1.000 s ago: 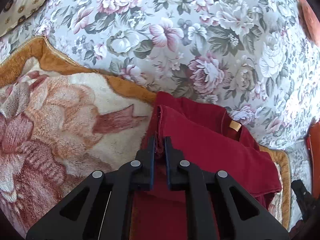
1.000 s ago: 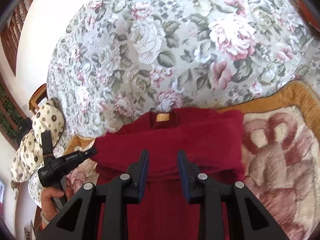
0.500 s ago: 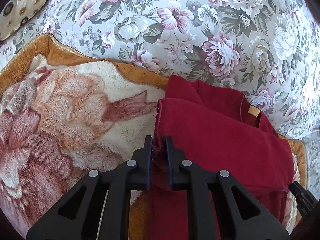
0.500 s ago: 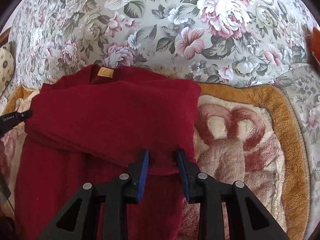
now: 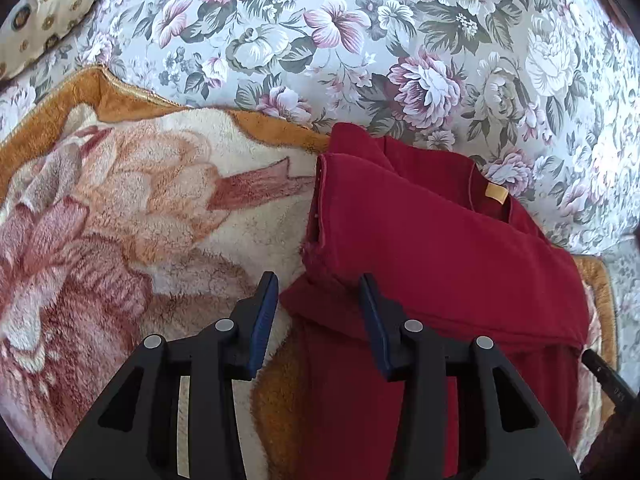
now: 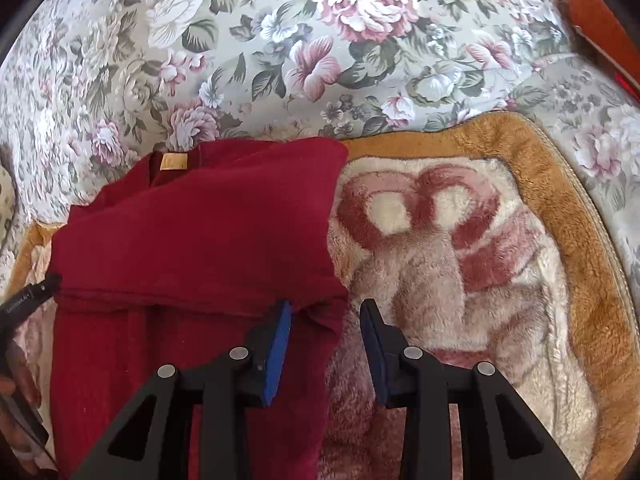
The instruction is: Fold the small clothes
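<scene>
Garment, dark-red top: upper part folded down over body on plush blanket; left claw and right claw both wide open, empty; further folds judged outstanding.

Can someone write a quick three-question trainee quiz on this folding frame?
1. True or false: the left hand-held gripper is clamped on the red garment.
2. What does the garment mostly lie on? A) bare wooden floor B) plush blanket C) plastic basket
3. Fill in: the tan label sits at the garment's ____.

Key: 1. False; both it and the right hand-held gripper stand open at the fold's corners. 2. B, with the collar end reaching onto the floral bedspread. 3. Collar.
</scene>
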Motion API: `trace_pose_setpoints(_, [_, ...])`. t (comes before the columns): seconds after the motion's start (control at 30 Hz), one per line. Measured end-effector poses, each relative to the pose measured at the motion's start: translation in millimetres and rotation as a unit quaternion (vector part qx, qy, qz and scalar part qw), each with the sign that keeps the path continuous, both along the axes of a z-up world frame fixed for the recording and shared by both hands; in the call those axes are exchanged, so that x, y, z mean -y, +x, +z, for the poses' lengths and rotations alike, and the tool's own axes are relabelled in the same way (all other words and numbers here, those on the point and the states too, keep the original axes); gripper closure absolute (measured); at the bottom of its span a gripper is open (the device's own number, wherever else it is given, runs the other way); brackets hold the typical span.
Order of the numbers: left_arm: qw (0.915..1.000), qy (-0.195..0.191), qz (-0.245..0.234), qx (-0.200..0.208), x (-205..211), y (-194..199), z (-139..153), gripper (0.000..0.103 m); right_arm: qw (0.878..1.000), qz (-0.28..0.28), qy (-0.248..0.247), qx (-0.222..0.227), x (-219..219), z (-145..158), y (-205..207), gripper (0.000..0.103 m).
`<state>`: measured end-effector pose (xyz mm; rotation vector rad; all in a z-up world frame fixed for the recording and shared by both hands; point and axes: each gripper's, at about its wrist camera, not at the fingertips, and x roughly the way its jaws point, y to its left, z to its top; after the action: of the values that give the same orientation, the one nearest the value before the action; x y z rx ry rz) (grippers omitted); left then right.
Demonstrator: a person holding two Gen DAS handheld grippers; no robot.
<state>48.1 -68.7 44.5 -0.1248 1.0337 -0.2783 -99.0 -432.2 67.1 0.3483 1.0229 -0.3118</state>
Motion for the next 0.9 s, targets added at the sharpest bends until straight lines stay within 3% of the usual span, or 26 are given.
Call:
trace_pose_setpoints(0.1, [0.9998, -0.014, -0.007, -0.014, -4, -16, 2, 0.062, 0.999, 0.017, 0.029, 0.005, -5, 1, -15, 0.068])
trace_pose_setpoints(0.23, [0.9996, 0.006, -0.020, -0.018, 2, -39, -2, 0.062, 0.998, 0.027, 0.053, -0.015, -10, -22, -8, 0.068])
trace_pose_setpoints(0.3, [0.9994, 0.012, -0.017, -0.028, 0, -49, -10, 0.062, 0.999, 0.004, 0.046, 0.020, -2, -19, -13, 0.097])
trace_pose_setpoints(0.37, [0.9994, 0.015, -0.017, -0.028, -3, -59, -18, 0.062, 0.999, -0.008, 0.040, 0.031, 5, -14, -18, 0.098])
trace_pose_setpoints(0.47, [0.9986, 0.040, -0.033, 0.002, 2, -68, -18, 0.062, 0.999, -0.010, 0.036, 0.010, 4, -28, -15, 0.098])
trace_pose_setpoints(0.6, [0.9980, 0.051, -0.037, 0.009, -1, -79, -15, 0.062, 0.999, -0.011, 0.033, -0.001, -2, -16, -17, 0.098])
trace_pose_setpoints(0.7, [0.9980, 0.053, -0.033, 0.008, -8, -95, -9, 0.062, 0.999, -0.001, 0.041, 0.005, -10, 7, -43, 0.083])
trace_pose_setpoints(0.77, [0.9974, 0.062, -0.036, 0.010, -11, -108, -7, 0.062, 0.999, 0.017, 0.038, 0.005, -20, 15, -65, 0.063])
trace_pose_setpoints(0.9, [0.9957, 0.079, -0.042, 0.025, -16, -135, 1, 0.062, 0.997, 0.036, 0.059, -0.016, -36, 13, -104, 0.062])
